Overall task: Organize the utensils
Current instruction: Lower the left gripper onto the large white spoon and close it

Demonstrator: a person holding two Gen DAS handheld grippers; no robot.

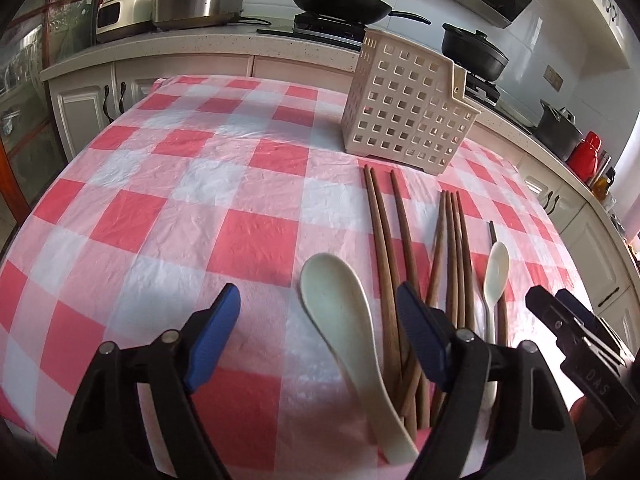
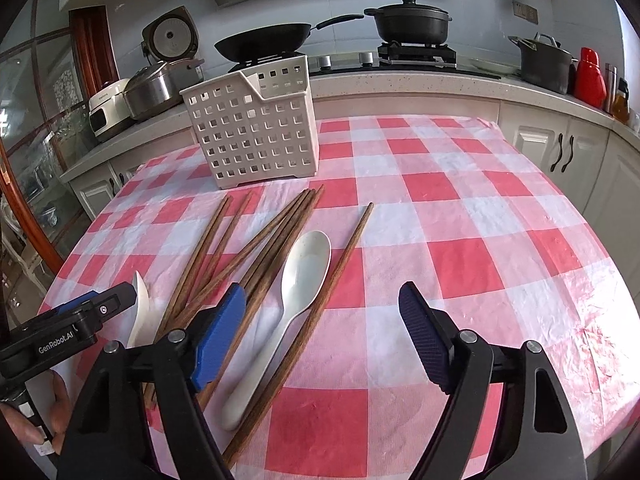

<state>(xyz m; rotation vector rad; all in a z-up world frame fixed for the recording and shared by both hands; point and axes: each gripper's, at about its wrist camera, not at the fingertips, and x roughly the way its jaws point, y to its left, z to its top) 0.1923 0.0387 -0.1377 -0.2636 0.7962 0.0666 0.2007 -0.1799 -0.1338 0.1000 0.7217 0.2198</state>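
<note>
1. Left gripper & right gripper: both w/ jaws spread apart, nothing between the pads; each hovers low over the near edge of the checked tablecloth.
2. Utensils lie loose on the cloth, in front of the perforated caddy, which stands upright & appears to hold nothing yet.
3. Chopsticks: wooden, stiff, prob. light; thin & flat-lying, some crossed, so likely to roll or pivot. Best pinched mid-shaft, one or a pair at a time.
4. Large spoon: bowl up, between the bundle & a lone stick. Looks smooth & hard, poss. slippery/chippable; grip the handle near the neck, not the bowl.
5. Small spoon: just beside the left gripper; same handling.
</note>
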